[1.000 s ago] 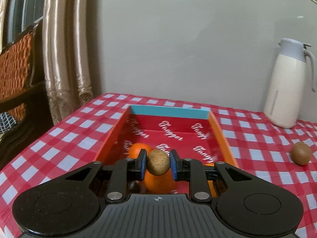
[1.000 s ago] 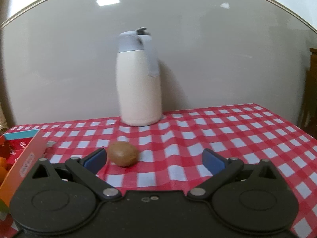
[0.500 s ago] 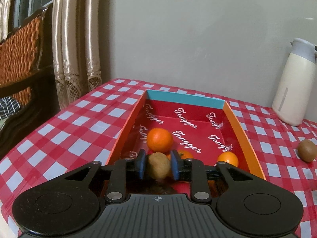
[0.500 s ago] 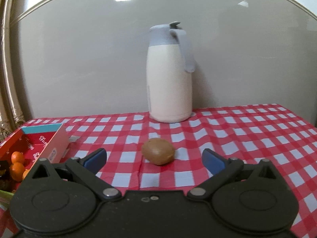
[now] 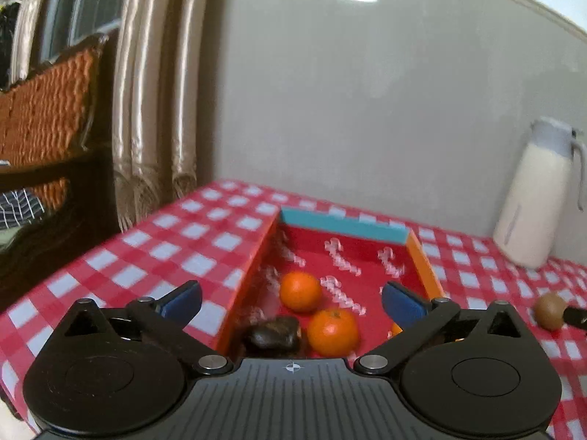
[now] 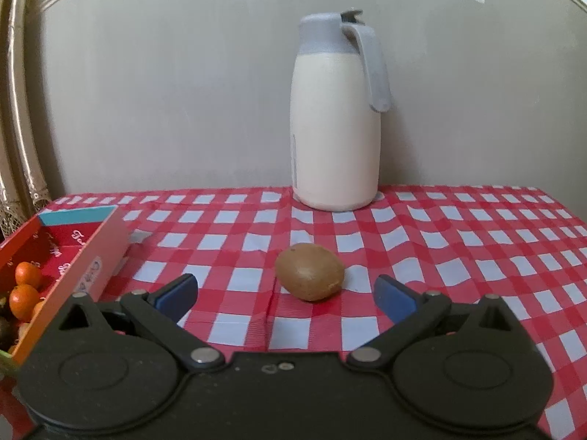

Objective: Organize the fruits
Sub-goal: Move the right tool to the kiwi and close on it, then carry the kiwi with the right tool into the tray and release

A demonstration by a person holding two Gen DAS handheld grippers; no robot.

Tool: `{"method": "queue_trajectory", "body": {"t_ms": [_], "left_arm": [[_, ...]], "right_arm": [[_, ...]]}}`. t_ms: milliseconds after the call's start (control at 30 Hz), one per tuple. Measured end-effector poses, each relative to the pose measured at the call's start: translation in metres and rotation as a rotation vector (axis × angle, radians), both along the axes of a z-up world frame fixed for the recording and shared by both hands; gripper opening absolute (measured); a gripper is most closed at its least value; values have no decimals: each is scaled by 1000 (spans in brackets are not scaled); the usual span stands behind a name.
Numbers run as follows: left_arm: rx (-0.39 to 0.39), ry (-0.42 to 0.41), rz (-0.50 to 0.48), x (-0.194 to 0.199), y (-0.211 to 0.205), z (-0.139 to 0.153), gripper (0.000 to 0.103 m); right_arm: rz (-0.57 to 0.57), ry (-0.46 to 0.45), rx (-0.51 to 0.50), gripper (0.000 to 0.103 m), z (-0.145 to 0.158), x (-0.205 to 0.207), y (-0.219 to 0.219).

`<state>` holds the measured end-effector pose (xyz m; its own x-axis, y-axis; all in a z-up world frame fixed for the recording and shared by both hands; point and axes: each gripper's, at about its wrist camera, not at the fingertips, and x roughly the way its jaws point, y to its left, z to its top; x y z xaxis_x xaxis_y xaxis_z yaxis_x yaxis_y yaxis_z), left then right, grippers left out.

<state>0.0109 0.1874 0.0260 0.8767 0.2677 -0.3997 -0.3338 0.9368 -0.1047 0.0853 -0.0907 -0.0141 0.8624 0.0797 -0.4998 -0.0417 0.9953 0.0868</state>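
Note:
My left gripper [image 5: 291,299] hangs over the near end of the red fruit box [image 5: 343,225]. Its jaws are opening wide with nothing between them. Below them in the box lie two oranges [image 5: 301,290] [image 5: 332,331] and a dark brown fruit [image 5: 273,333], blurred and in shadow. A brown kiwi [image 6: 310,271] lies on the checked cloth just ahead of my right gripper [image 6: 286,295], which is open, fingers apart on either side of it and not touching. The same kiwi [image 5: 549,310] shows at the right in the left wrist view.
A cream flask [image 6: 335,128] with a grey lid stands at the back against the wall, behind the kiwi. The box's orange side wall [image 6: 91,256] lies left of my right gripper. Curtains [image 5: 146,110] and a wicker chair [image 5: 47,102] stand beyond the table's left edge.
The left jaws have gone from shut on a brown fruit to wide open, and the fruit has left them. The right gripper has shifted left, so the kiwi now sits centred ahead of it.

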Motion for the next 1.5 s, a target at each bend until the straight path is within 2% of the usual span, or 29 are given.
{"method": "queue_trajectory", "body": {"t_ms": [200,400,633,700,800,867,1033,1300,1500], "left_arm": [[-14,-13,40,-8,11,2,103],[24,-25,112,-18,25,3,103],[-14,-26,173,-29,48,1,103],[-18,-23,185,-29,53,0,103],[-27,-19,192,-30,58,-2,103],[-27,-19,197,-31,59,-2,103],[-31,-17,206,-33,63,-3,103],[-53,-14,232,-37,71,-4,103],[-61,-18,253,-42,75,-4,103]], "right_arm": [[-14,35,8,103,-6,18,-7],[-22,63,-6,103,-12,36,-7],[-41,98,-42,100,-22,62,-4],[-47,113,-36,98,-26,69,-6],[-46,136,-21,88,-30,76,-8],[-38,146,2,78,-32,78,-8],[-22,158,18,62,-35,81,-5],[-2,145,35,61,-32,77,-1],[57,79,12,61,-17,61,16]]}}
